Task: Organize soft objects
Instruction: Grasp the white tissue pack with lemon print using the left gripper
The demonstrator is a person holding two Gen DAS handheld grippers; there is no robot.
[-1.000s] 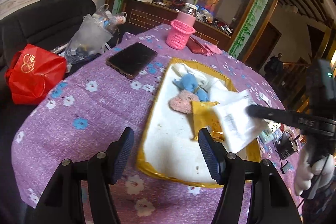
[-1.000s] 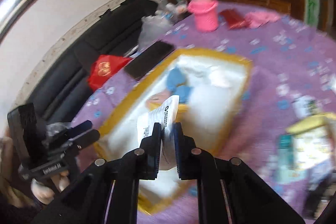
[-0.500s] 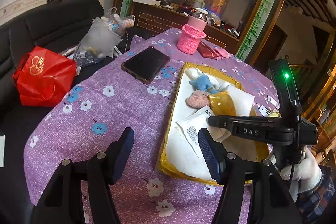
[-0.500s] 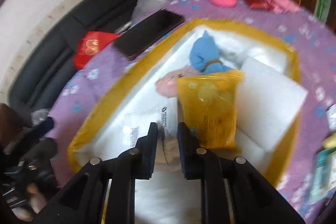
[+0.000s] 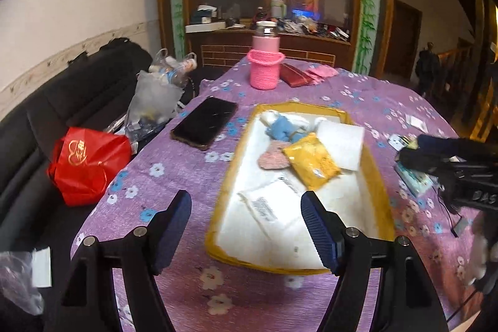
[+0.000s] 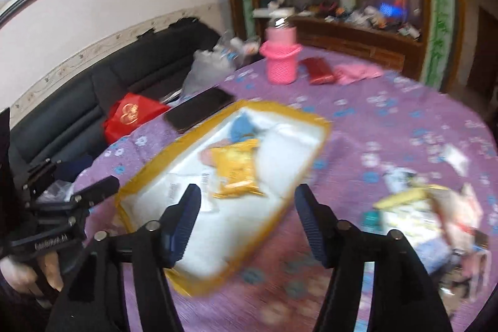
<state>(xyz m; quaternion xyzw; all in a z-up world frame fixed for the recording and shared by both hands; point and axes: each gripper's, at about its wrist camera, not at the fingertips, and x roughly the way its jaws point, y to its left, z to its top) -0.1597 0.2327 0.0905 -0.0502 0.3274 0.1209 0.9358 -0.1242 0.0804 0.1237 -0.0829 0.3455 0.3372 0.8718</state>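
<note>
I've let go of the white packet [image 5: 264,204], which now lies in the yellow-rimmed tray [image 5: 218,207], my right gripper [image 6: 247,223] pulled back, fingers just spread empty.

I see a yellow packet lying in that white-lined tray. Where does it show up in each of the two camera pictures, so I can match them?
Left wrist view: the yellow packet lies right of centre, in the tray, beside a pink soft piece.
Right wrist view: the yellow packet lies just left of centre, above the gap in the claw.
Shared landmark: the pink knitted cup at the table's far side.
</note>
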